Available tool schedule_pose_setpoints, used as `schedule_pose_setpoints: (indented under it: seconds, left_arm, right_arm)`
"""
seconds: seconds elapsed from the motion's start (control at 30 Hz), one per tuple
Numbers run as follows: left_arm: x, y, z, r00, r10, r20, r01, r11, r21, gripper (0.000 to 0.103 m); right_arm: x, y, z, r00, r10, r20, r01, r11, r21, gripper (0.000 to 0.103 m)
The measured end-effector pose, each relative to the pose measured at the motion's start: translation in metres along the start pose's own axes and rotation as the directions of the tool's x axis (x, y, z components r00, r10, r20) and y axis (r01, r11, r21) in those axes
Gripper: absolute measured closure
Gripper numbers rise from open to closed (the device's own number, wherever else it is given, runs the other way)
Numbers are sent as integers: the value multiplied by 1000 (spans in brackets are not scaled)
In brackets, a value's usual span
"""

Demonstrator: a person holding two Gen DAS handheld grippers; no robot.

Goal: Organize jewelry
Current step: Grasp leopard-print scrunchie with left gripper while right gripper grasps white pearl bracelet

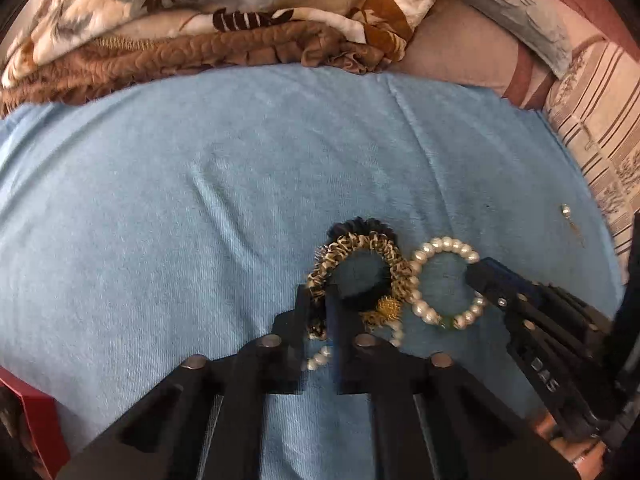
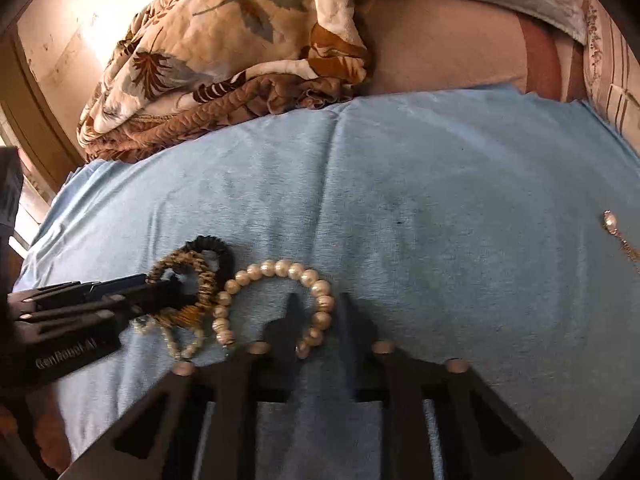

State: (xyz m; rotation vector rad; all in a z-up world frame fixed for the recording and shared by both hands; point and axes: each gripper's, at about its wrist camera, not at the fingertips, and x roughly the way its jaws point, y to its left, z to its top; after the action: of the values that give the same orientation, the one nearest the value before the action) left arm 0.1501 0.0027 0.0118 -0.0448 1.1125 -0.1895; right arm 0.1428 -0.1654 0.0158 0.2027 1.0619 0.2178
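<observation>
A jewelry pile lies on a blue cloth (image 1: 180,200). My left gripper (image 1: 319,297) is shut on the left side of a leopard-print scrunchie (image 1: 362,243), which overlaps a black scrunchie (image 1: 360,225). A gold mesh bead (image 1: 387,306) and a thin pearl strand (image 1: 320,358) lie under it. In the right wrist view my right gripper (image 2: 320,305) is shut on the right side of a large pearl bracelet (image 2: 276,268). The left gripper (image 2: 176,289) enters there from the left, on the leopard scrunchie (image 2: 188,258). A pearl drop earring (image 2: 610,222) lies apart at the far right.
A floral quilt with brown trim (image 1: 192,12) is bunched along the cloth's far edge. A striped pillow (image 1: 600,128) borders the right side. A red box edge (image 1: 38,420) shows at the lower left. Bare blue cloth spreads left of and beyond the pile.
</observation>
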Motion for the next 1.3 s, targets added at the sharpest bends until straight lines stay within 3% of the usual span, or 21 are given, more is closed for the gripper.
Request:
schedule_pose_setpoints:
  seconds: [0.13,0.33,0.47,0.63,0.7,0.83,0.93,1.07,1.3]
  left_arm:
    - [-34,7,-6,999,13,50,-13,1000,6,97]
    - [-100,8,-33,992,-54,117,52,998,23,97]
    - [-126,14,-62,985,-134,109,135,991,-4,97]
    - [-122,24,-107,979,-195,51,198,979,-44,97]
    - [-112,32,-125,983,-184,18,185,981,-62,97]
    - [-100,46,-145,994,-104,-10,104,992,-72,97]
    - [-101,54,-149,997,-71,5,72,994,-79,93]
    - [-104,63,-147,997,-68,29,70,993,-99,70]
    - [-86,58,-145,999,-46,26,47,996,-71,67]
  right_arm:
    - [-8,-4,-1,999,38,-7,-38,998,51,92]
    - [-37,4,-10,997,73,29,-75,993,92,92]
    - [-66,10,-27,992,118,45,-123,983,135,92]
    - [-96,18,-68,985,172,10,-170,966,195,92]
    - [-110,24,-86,990,141,-8,-138,977,162,92]
    - [-123,31,-114,998,-16,-55,19,998,55,87]
    - [-120,25,-123,996,-52,-79,56,997,58,51]
    - [-114,21,-119,996,-57,-62,61,996,62,50]
    - [-88,27,-115,992,-79,-94,81,996,24,50]
